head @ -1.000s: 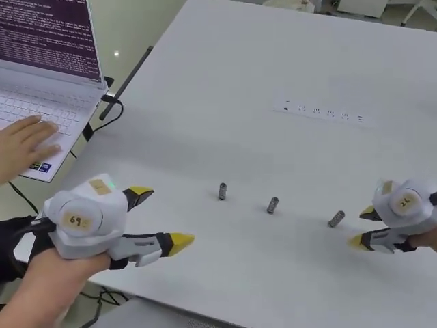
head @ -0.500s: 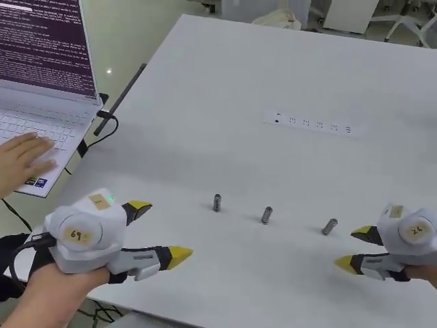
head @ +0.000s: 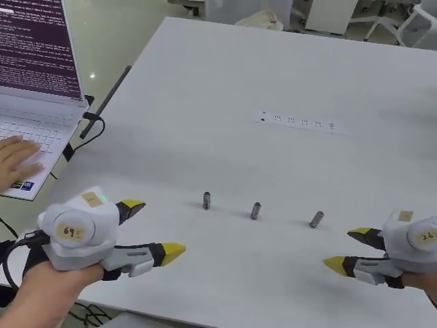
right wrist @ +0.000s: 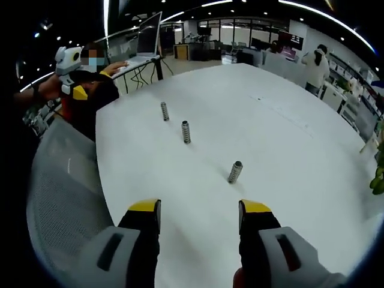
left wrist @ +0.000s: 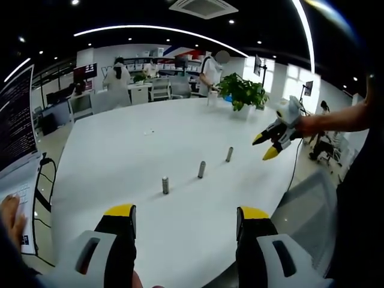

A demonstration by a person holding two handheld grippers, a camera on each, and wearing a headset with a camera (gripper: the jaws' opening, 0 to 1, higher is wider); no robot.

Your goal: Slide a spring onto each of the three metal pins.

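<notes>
Head view: our left gripper (head: 153, 227) and right gripper (head: 346, 249), jaws wide and empty, flank three pins (head: 255, 210) standing on the table (head: 225, 102), each seemingly sleeved by a spring (head: 316, 219); we should withdraw gently, nudging none.

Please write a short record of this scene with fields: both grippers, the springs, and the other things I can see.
Left gripper: open, holds nothing
Right gripper: open, holds nothing, nearest to the right spring
Springs: three in a row on the table; left spring upright, middle spring, right spring leaning
Pins: cannot tell if inside the springs
Other: laptop with a hand on its keys; socket strip
</notes>
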